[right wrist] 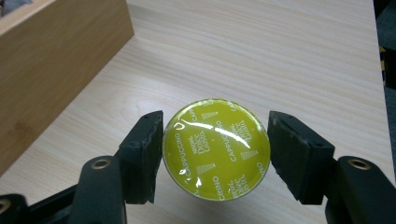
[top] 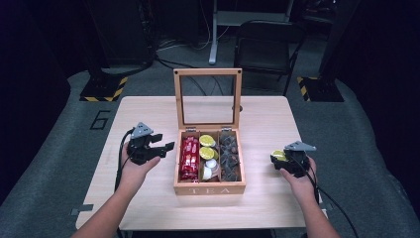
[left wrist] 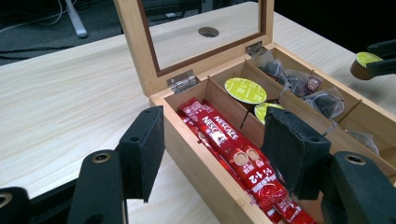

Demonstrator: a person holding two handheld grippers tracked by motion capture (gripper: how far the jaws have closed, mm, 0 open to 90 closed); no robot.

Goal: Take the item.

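While its lid stands open, tea box [top: 210, 189] holds red sticks [top: 189, 157], capsules [top: 207, 141], sachets [top: 229, 156].

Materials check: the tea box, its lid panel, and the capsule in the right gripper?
Tea box: light wood, matte, visible grain, metal hinges. Lid panel: clear glass or acrylic, since the table shows through; which one is open. Capsule between the right gripper pads: glossy yellow-green foil-like top, judging by its sharp glare; its brown body looks like plastic.

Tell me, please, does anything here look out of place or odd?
Only one item: a green-lidded coffee capsule sits between the right gripper pads over bare table, right of the open tea box. Its contents look tidy.
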